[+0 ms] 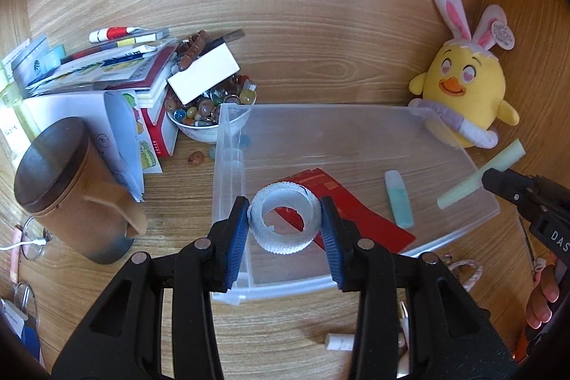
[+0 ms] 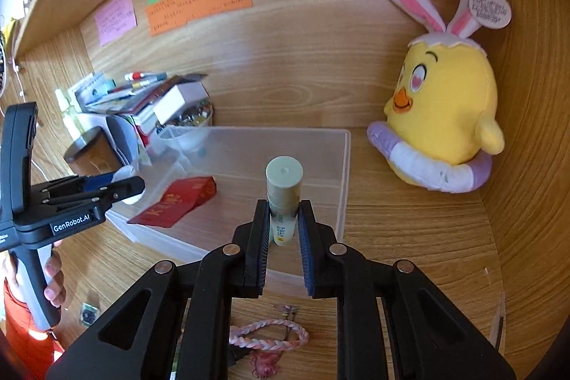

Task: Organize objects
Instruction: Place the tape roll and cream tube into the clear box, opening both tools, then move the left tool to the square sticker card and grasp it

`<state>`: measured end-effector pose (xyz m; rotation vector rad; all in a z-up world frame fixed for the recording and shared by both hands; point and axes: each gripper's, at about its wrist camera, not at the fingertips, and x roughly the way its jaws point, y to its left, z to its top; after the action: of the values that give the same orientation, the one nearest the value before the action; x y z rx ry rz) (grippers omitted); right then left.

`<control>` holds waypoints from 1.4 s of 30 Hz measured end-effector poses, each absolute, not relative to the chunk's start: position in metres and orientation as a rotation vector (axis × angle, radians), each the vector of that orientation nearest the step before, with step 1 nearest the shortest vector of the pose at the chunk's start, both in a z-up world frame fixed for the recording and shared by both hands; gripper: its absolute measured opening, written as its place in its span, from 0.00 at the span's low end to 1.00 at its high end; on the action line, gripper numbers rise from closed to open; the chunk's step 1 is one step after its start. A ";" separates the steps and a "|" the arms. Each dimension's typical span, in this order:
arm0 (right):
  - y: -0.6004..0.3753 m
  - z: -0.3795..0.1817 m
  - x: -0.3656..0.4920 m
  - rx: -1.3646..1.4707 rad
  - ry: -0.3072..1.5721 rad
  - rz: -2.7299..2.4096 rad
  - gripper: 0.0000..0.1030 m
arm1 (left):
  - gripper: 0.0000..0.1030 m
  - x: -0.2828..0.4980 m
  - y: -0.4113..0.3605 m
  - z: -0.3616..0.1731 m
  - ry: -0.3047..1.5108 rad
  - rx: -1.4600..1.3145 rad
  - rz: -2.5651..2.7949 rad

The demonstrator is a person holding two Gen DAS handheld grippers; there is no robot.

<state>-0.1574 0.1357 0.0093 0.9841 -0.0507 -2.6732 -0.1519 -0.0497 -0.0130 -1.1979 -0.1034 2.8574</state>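
Bin (image 1: pixel 356 130) lies just below both my loads; my left gripper (image 1: pixel 285 219) clamps the tape roll (image 1: pixel 283 219) flat over its near left corner; my right gripper (image 2: pixel 283 223) pinches the tube (image 2: pixel 283 187), long axis pointing away, above the near right rim, where a highlighter (image 1: pixel 399 198) and red packet (image 1: pixel 356 219) already rest.

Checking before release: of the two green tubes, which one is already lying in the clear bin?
The stubby teal-green tube, flat on the clear bin floor beside the red envelope. The long pale-green tube is clamped in the right gripper.
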 end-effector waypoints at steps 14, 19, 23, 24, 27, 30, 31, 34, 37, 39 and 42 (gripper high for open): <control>0.127 -0.007 -0.169 1.048 -0.034 -2.635 0.14 | 0.39 -0.161 -0.044 -0.021 -0.075 -1.241 2.832; 0.129 -0.006 -0.169 1.051 -0.047 -2.632 0.19 | 0.46 -0.159 -0.043 -0.019 -0.081 -1.240 2.827; 0.130 -0.002 -0.164 1.022 -0.043 -2.654 0.33 | 0.51 -0.153 -0.042 -0.013 -0.067 -1.222 2.835; 0.131 0.000 -0.162 1.009 -0.045 -2.659 0.35 | 0.54 -0.151 -0.041 -0.011 -0.063 -1.215 2.837; 0.134 0.005 -0.156 0.983 -0.042 -2.670 0.41 | 0.65 -0.142 -0.039 -0.005 -0.050 -1.189 2.852; 0.134 0.010 -0.148 0.956 -0.016 -2.697 0.50 | 0.71 -0.133 -0.037 0.000 -0.038 -1.167 2.861; 0.135 0.011 -0.145 0.947 -0.010 -2.702 0.52 | 0.73 -0.130 -0.036 0.002 -0.032 -1.163 2.864; 0.136 0.016 -0.135 0.920 -0.007 -2.711 0.60 | 0.83 -0.118 -0.035 0.005 -0.027 -1.148 2.873; 0.140 0.019 -0.126 0.902 -0.004 -2.721 0.66 | 0.89 -0.108 -0.035 0.008 -0.024 -1.134 2.879; 0.142 0.022 -0.120 0.892 -0.005 -2.723 0.72 | 0.92 -0.100 -0.037 0.010 -0.027 -1.128 2.881; 0.147 0.023 -0.110 0.884 0.004 -2.734 0.73 | 0.93 -0.089 -0.041 0.010 -0.045 -1.129 2.882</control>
<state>-0.1097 0.1467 0.0229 0.8835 0.0038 -2.7342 -0.0887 -0.0411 0.0097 -1.1285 -0.0450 2.8825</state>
